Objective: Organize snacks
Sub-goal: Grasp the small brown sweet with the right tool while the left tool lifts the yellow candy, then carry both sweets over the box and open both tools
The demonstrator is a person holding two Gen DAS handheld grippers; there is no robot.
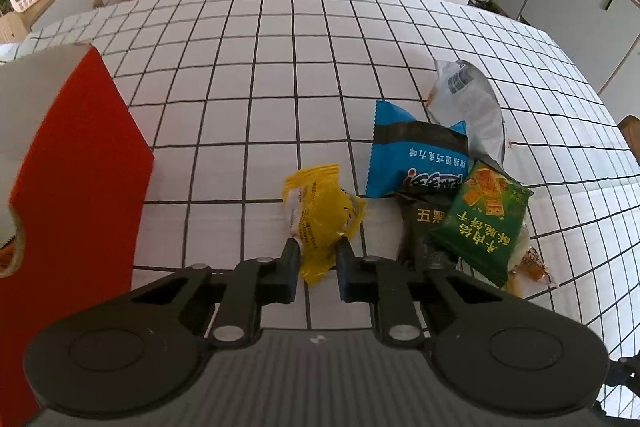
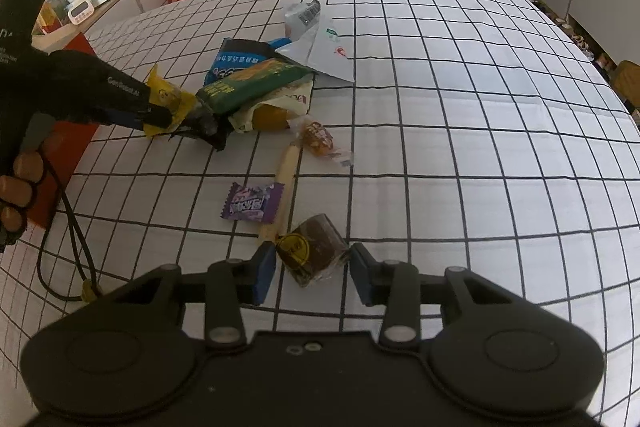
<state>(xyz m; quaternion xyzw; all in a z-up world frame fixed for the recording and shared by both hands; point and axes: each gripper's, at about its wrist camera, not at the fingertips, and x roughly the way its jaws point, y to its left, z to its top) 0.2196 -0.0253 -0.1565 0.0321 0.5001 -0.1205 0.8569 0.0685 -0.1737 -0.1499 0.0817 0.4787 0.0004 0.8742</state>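
Left claw (image 1: 316,259) closed on yellow snack packet (image 1: 320,215), pinching its near crimped end; packet body extends ahead of the fingertips, resting on checked tablecloth (image 1: 248,99). Red box (image 1: 76,163) just left of that claw, open top toward camera, probably the destination.

Right claw (image 2: 313,261) part open around brown wrapped sweet (image 2: 314,251); left pad touching or nearly touching the gold-labelled end, right pad at the far end, contact not certain, so no firm grip claimed.

Handling judgement: both items light, film-wrapped, crinkly, likely slippery. Yellow packet soft, folds under pinch; hold on sealed seam safer than on filling. Brown sweet firmer, blocky; better taken across the body, not by the twisted ends.

Ahead of right claw: purple candy (image 2: 252,205), pale stick snack (image 2: 282,183); farther, green packet (image 2: 256,85) and blue packet (image 2: 236,61) heaped together.
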